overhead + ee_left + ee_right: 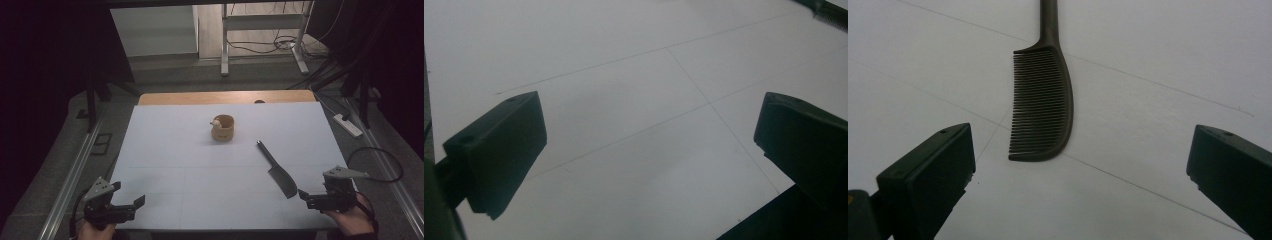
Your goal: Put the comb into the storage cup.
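Note:
A dark comb [275, 170] lies flat on the white board [190, 165], right of centre, with its handle pointing away and to the left. In the right gripper view the comb [1043, 105] lies just ahead of my right gripper [1083, 170], teeth to the left. My right gripper [314, 190] is open and holds nothing, at the front right corner beside the comb's toothed end. At the front left corner my left gripper [129, 194] is open over bare board [624, 100], as the left gripper view [649, 145] also shows. A small round wooden cup [223, 128] stands at the centre back, with a pale object [216, 121] at its rim.
The white board covers a wooden table whose far edge [225, 96] shows behind it. On the floor beyond are a metal desk frame [225, 45], loose cables [260, 47] and a power strip [347, 125]. Metal rails run along both sides.

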